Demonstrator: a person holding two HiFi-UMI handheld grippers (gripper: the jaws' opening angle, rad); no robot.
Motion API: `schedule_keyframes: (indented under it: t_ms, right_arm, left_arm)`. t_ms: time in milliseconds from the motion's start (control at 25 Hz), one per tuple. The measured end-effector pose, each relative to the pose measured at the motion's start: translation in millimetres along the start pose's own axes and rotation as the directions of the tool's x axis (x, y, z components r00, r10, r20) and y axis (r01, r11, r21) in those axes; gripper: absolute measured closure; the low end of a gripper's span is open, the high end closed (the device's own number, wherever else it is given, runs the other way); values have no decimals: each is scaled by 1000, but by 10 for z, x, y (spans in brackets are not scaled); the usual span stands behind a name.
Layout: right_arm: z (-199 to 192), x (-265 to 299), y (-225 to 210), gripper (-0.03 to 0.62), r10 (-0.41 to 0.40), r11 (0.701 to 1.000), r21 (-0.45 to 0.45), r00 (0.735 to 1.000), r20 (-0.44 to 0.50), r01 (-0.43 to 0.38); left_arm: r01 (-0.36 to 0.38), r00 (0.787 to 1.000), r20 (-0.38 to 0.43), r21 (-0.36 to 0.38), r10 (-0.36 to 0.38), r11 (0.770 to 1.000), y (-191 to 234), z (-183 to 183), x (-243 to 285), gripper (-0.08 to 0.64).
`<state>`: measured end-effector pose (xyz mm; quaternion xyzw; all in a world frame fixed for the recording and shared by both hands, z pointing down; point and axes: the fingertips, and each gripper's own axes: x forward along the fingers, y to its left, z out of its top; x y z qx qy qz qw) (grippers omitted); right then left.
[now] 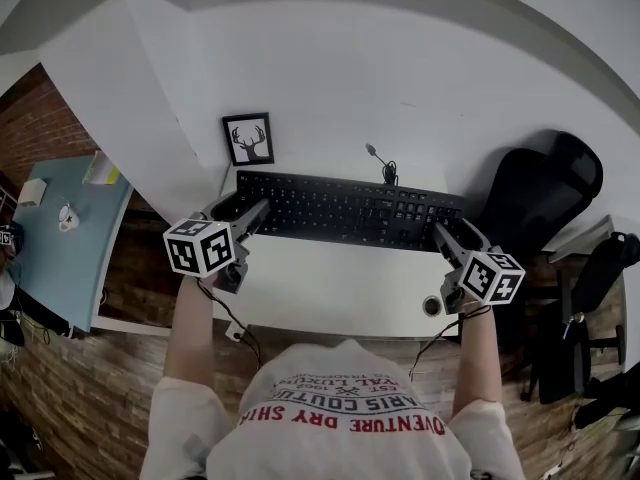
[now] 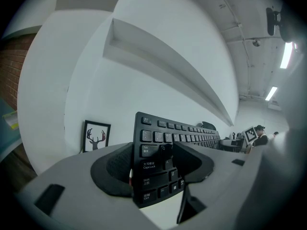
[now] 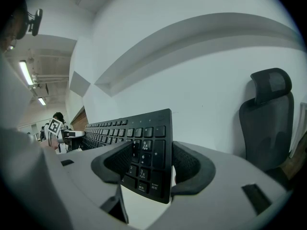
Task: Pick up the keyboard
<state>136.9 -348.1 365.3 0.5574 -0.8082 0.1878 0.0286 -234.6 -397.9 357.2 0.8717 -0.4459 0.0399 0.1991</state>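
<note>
left gripper (image 1: 248,216) jaws clamped on black keyboard (image 1: 345,211), Caps-Lock end; right gripper (image 1: 449,238) jaws clamped on number-pad end | grip done (lift apparently left)

Black keyboard (image 1: 345,211), white desk (image 1: 330,293)

Bright, even ceiling-strip lighting, soft shadows, sharp focus (heavy fisheye edges).

Keyboard (image 1: 350,211) ends (both) behind fingers (image 1: 252,215)
</note>
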Motion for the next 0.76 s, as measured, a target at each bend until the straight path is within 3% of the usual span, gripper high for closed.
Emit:
schedule_keyframes:
  t_ms: [760]
  right_arm:
    - [-109, -8, -59, 316, -16, 1000, 8, 1000, -19, 16]
  left_arm:
    - [1, 1000, -16, -18, -1, 1000, 15, -144, 62, 298]
